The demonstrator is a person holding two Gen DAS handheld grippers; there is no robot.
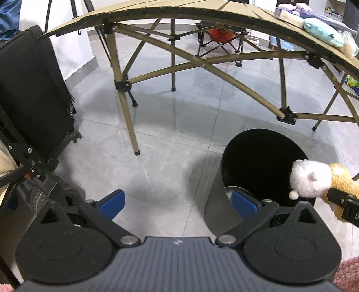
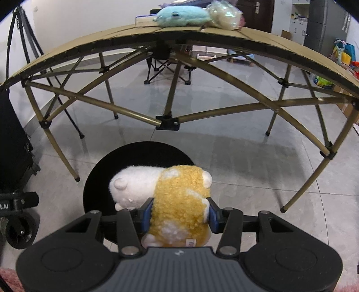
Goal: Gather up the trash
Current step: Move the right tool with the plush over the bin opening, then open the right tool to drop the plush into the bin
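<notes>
The right gripper [image 2: 179,213] has its blue fingers [image 2: 147,214] clamped on the yellow middle of a white-and-yellow plush toy [image 2: 170,191], holding it over the mouth of the black trash bin [image 2: 134,155] on the tiled floor [image 2: 224,157]. The left gripper [image 1: 177,202] has its fingers [image 1: 112,203] spread wide and empty, just beside the bin. A blue plush [image 2: 181,15] lies on the folding tabletop [image 2: 269,38] behind.

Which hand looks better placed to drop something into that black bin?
Right. The right gripper is shut on the plush toy above the black bin; the left gripper is open, holding nothing.
</notes>
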